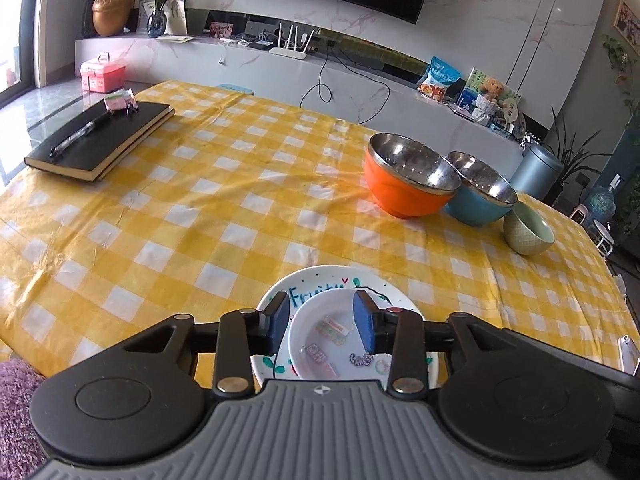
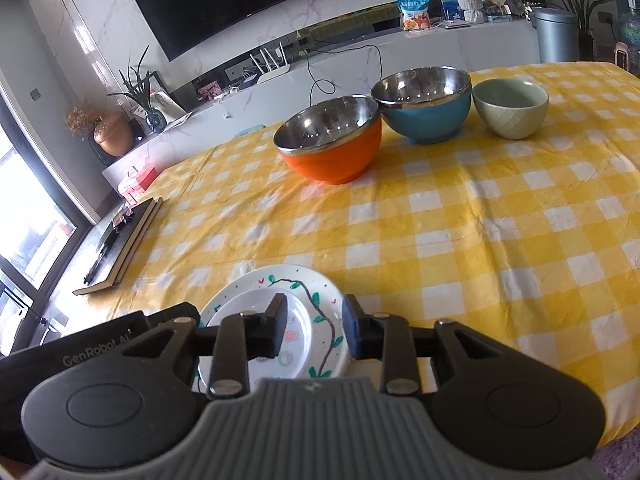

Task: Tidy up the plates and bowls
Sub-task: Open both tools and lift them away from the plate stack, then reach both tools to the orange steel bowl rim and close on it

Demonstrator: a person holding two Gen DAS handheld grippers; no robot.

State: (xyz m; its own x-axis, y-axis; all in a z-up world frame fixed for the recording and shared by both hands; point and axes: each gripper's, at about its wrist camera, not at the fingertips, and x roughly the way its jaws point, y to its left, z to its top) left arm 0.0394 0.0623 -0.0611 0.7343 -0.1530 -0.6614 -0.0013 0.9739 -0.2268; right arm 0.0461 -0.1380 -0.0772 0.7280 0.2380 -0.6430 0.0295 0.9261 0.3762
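A small white plate with stickers [image 1: 332,340] lies on a larger white plate with painted leaves and blue lettering [image 1: 316,284] at the table's near edge. My left gripper [image 1: 322,316] is open, its blue pads on either side of the small plate's far rim. My right gripper [image 2: 314,324] is open over the same stack, with the small plate [image 2: 264,304] and the large plate [image 2: 280,276] below it. An orange steel-lined bowl [image 1: 408,184], a blue steel-lined bowl [image 1: 478,196] and a small green ceramic bowl [image 1: 528,232] stand in a row at the far right.
Yellow checked tablecloth [image 1: 200,208] covers the table. A black notebook with a pen and clips [image 1: 100,136] lies at the far left. The left gripper's body [image 2: 80,348] shows at the left of the right wrist view. A grey bin [image 1: 536,172] stands beyond the table.
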